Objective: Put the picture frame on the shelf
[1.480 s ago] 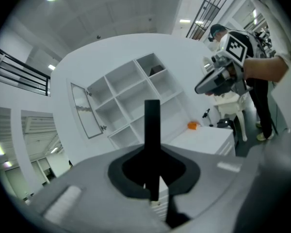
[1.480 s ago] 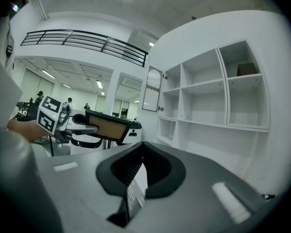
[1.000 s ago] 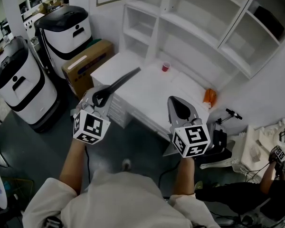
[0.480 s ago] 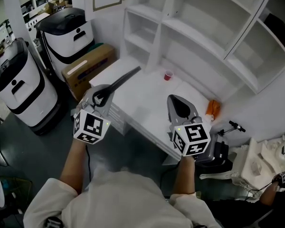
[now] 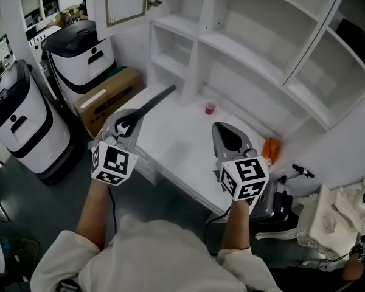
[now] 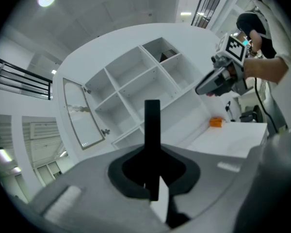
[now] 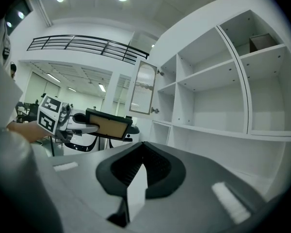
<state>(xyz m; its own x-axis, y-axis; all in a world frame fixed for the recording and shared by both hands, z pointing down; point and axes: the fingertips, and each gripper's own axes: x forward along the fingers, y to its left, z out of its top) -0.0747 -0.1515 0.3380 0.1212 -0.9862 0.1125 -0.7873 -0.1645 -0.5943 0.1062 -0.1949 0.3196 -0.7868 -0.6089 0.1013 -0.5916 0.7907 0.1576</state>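
In the head view, my left gripper is holding the picture frame edge-on over the bench, short of the shelf. My right gripper is hovering farther from the shelf. In the left gripper view, the fingers are pinching the frame's dark edge. In the right gripper view, the fingers are pressing together, empty, facing the shelf.

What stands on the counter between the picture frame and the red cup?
Nothing; the head view shows bare counter between picture frame and red cup.
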